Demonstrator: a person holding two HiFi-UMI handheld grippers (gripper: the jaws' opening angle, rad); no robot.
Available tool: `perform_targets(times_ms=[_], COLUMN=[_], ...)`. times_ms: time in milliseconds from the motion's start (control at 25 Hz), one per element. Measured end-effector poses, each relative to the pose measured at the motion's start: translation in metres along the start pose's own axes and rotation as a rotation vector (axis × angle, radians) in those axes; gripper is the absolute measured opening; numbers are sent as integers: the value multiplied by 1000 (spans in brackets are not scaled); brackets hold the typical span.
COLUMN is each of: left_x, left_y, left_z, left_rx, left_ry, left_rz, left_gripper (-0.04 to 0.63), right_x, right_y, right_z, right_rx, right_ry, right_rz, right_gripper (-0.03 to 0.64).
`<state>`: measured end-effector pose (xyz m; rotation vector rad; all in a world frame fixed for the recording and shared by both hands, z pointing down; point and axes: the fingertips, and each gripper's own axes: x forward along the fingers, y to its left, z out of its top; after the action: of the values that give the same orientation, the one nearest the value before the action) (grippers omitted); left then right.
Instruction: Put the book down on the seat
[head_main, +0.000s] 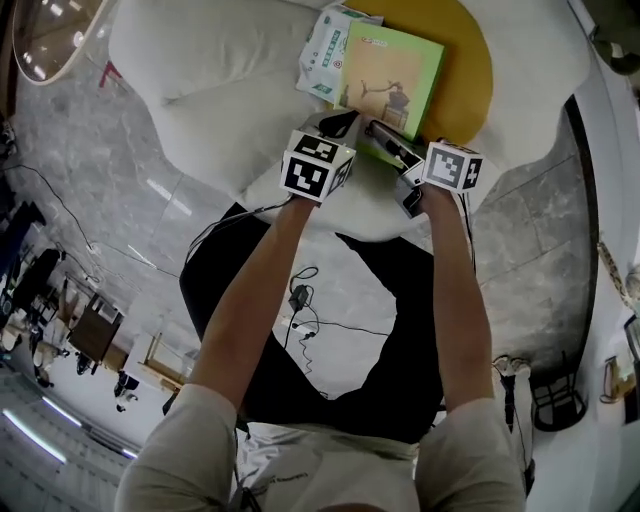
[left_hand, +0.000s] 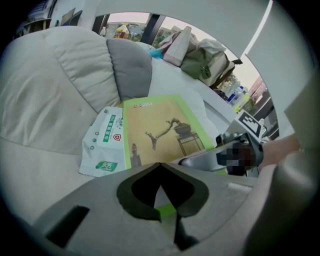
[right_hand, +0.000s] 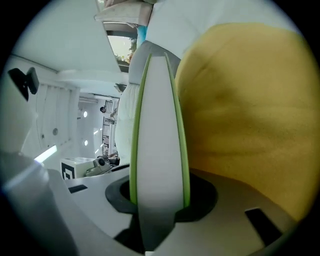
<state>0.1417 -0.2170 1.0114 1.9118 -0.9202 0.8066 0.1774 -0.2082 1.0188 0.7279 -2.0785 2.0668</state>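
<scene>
Book (head_main: 395, 70) held by both grippers over the white seat (head_main: 240, 130).
Left gripper (left_hand: 159, 192): jaws closed on the book's near edge, a sliver of green cover and pages between the pads. Right gripper (right_hand: 159, 200): jaws clamped across the book's thickness, seen edge-on. Book is cover up, its left side overlapping a white-and-green packet (head_main: 322, 55), with a yellow cushion (head_main: 465, 60) just beyond. Contact with the seat cannot be confirmed.
</scene>
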Motion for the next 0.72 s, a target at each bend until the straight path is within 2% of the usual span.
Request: perform_targets(times_ms=[80, 240, 480, 640, 720], left_x=[6, 11, 16, 21, 23], left_y=[-1, -3, -11, -19, -20], left_z=[-1, -4, 2, 6, 7], left_rx=[-17, -104, -75, -120, -117], left_ry=[12, 0, 14, 14, 18], left_rz=[-10, -36, -38, -43, -42], left_gripper=[8, 8, 8, 8, 8], right_x=[-3, -14, -41, -66, -77], right_y=[-7, -12, -17, -23, -27], right_z=[0, 3, 17, 18, 16], right_rx=[1, 15, 41, 37, 55], right_ry=[-23, -84, -159, -163, -179], right_rz=[-19, -25, -24, -38, -51], right_gripper=[143, 150, 172, 173, 172])
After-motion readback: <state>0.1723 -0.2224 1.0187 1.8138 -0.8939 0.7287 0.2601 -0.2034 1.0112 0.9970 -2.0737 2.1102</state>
